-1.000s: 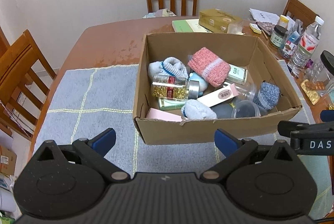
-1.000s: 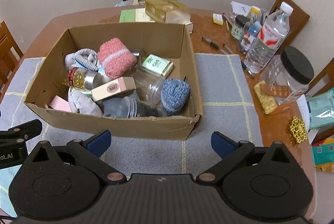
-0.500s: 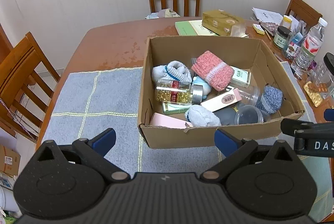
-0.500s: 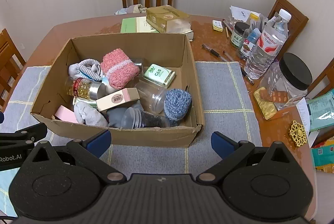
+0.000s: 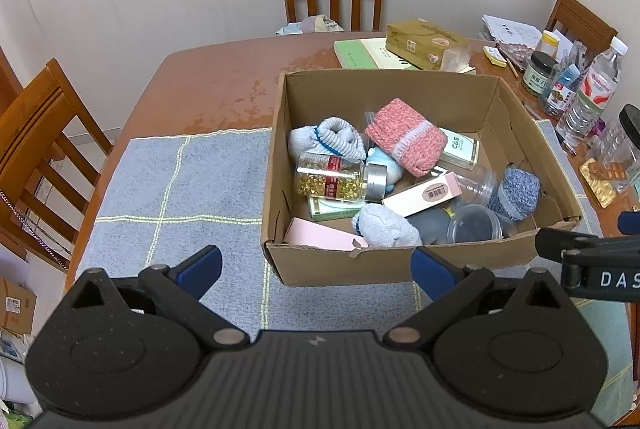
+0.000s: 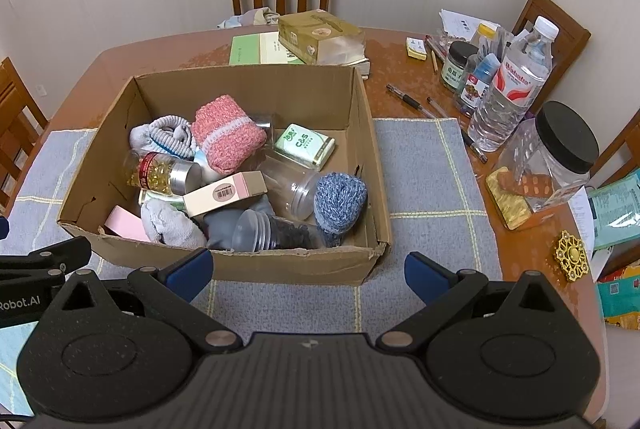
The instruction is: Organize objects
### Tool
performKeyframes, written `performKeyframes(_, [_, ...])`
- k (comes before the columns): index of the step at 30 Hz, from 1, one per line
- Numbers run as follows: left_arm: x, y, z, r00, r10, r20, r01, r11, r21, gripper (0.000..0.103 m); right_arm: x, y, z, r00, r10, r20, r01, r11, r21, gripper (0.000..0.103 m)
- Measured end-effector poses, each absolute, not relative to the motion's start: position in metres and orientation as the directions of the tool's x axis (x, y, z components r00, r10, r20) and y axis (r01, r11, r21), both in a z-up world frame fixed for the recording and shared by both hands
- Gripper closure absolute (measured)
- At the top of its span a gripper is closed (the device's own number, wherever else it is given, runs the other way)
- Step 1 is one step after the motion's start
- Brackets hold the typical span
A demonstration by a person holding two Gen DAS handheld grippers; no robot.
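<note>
Both grippers, left (image 5: 316, 267) & right (image 6: 308, 271), have pulled back and up a bit vs 1 s ago; fingers spread wide, holding nothing. Cardboard box (image 6: 224, 261) sits mid-mat (image 6: 424, 165), w/ socks, capsule bottle (image 5: 336, 179) & jars jumbled inside. No pick committed; could be pre-sort or finished.

Both wrist views look down, side by side, sharing the cardboard box (image 5: 384, 265).
</note>
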State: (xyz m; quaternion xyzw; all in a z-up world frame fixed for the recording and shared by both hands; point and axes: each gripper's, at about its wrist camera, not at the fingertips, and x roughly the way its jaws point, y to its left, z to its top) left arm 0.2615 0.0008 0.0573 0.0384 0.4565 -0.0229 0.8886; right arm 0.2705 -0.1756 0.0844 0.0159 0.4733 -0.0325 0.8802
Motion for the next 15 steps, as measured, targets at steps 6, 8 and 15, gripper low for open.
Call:
performKeyframes(6, [0.2619,0.0002,0.0568,0.576,-0.001,-0.818,0.075,0.996,0.051,0.003,0.2706,-0.1759,0.0845,0.549,-0.041,-0.835,0.073,0.997,-0.001,0.000])
performKeyframes(8, [0.2622,-0.0004,0.0573,0.574,0.000,-0.819,0.075,0.996,0.053,0.003,0.2707,-0.1759,0.0846,0.549,-0.042,-0.835,0.074,0.997,-0.001,0.000])
performKeyframes(15, [0.2622,-0.0020,0.0584,0.571,-0.004,-0.821,0.079,0.996,0.050,0.003,0.2709,-0.1791,0.0829,0.542,-0.032,-0.840,0.088,0.996,0.019,0.000])
